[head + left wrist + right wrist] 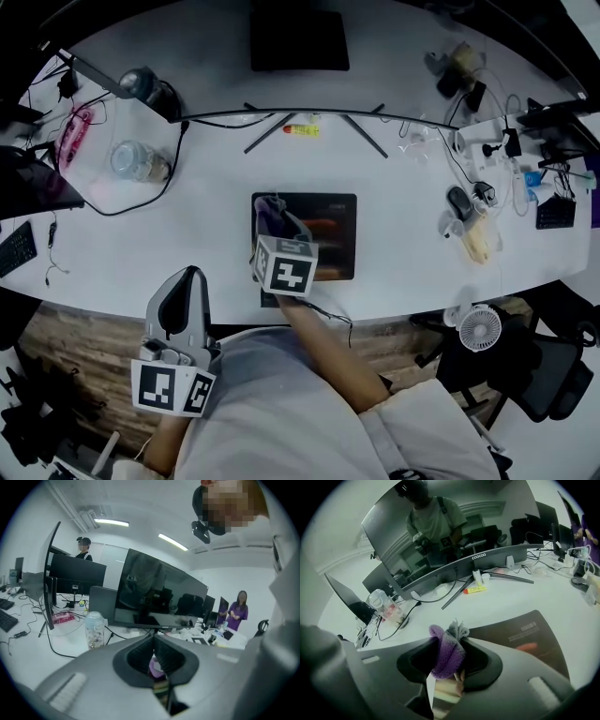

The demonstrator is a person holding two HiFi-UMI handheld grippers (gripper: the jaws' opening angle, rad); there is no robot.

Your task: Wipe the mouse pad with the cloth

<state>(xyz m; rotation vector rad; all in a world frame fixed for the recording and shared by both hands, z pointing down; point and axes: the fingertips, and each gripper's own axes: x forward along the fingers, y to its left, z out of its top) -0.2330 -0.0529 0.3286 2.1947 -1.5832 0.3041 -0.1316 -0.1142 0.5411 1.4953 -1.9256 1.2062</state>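
A dark mouse pad (323, 234) lies on the white desk (216, 225) in front of me. My right gripper (277, 223) hangs over the pad's left part, shut on a purple and grey cloth (267, 208). In the right gripper view the cloth (446, 652) bulges out between the jaws of the right gripper (449, 644), and the mouse pad (529, 632) stretches out to the right beyond it. Off the desk, my left gripper (190, 277) is at its front edge. In its own view the left gripper (153, 641) has its jaws shut together and points up at the monitor.
A curved monitor (454, 571) on a V-shaped stand spans the desk's back. A clear jar (139, 161) and a cable sit at the left, a yellow tube (302, 129) behind the pad. A mouse (459, 202), cables and chargers crowd the right. A small fan (480, 328) stands below the desk edge.
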